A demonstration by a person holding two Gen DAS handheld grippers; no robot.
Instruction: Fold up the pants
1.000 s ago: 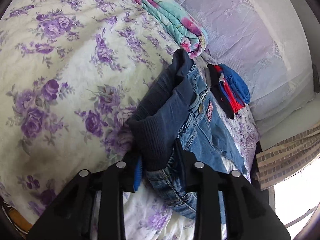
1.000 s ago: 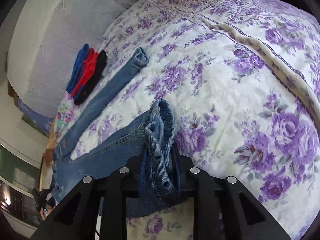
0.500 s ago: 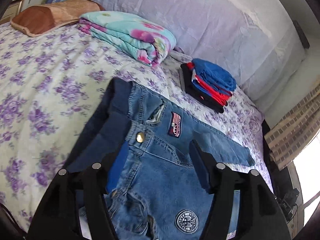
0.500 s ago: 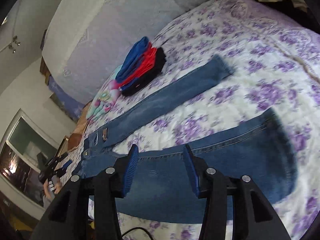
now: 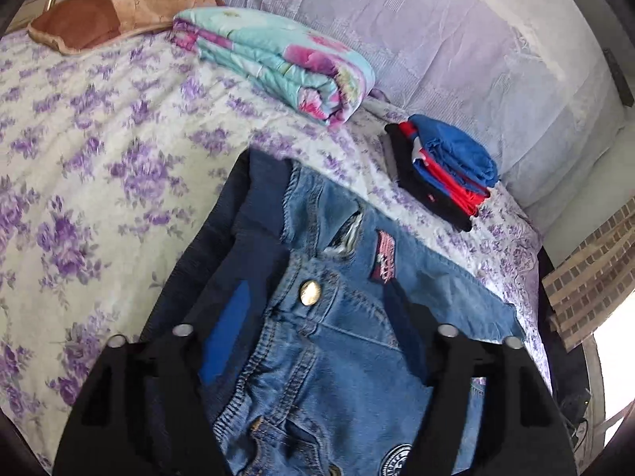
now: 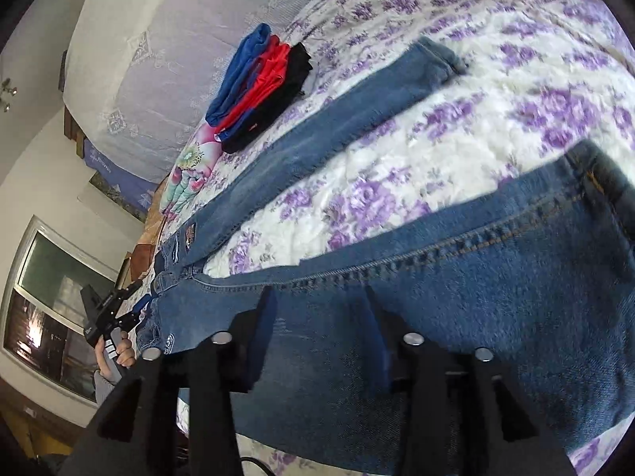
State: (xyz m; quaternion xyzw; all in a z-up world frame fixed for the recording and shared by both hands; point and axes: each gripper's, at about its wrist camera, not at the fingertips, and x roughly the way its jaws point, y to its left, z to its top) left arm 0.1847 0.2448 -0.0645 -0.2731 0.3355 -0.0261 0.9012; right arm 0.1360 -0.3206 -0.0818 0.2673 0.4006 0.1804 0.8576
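- Jeans (image 6: 456, 285) lie spread face up on the flowered bedspread (image 6: 496, 127), legs apart in a V: this looks like the laid-flat start that a fold needs, with no fold made yet.
- The left gripper (image 5: 317, 341) hovers over the waistband end, its fingers spread wide and holding nothing; the brass button (image 5: 310, 292) and the dark ribbed waistband (image 5: 238, 238) show between them.
- The right gripper (image 6: 317, 329) hangs above the near leg, fingers likewise parted and empty, denim visible in the gap.
- One hand at the waist and one down the leg suits a garment this long: each end can be pinched and carried together, so the cloth does not sag or twist.
- The far leg (image 6: 349, 119) runs toward a stack of folded clothes (image 6: 262, 91), blue, red and black; its cuff lies near that stack but apart from it.
- My guess is that the next step brings one leg over the other, and the open strip of bedspread between the legs leaves room for it.
- A rolled floral quilt (image 5: 278, 59) and a brown pillow (image 5: 111, 16) sit beyond the waistband, well clear of the jeans.
- The stack is the nearest obstacle; a leg swung wide could brush it.
- A window (image 6: 51, 305) stands behind the left hand (image 6: 115, 353) in the right view.
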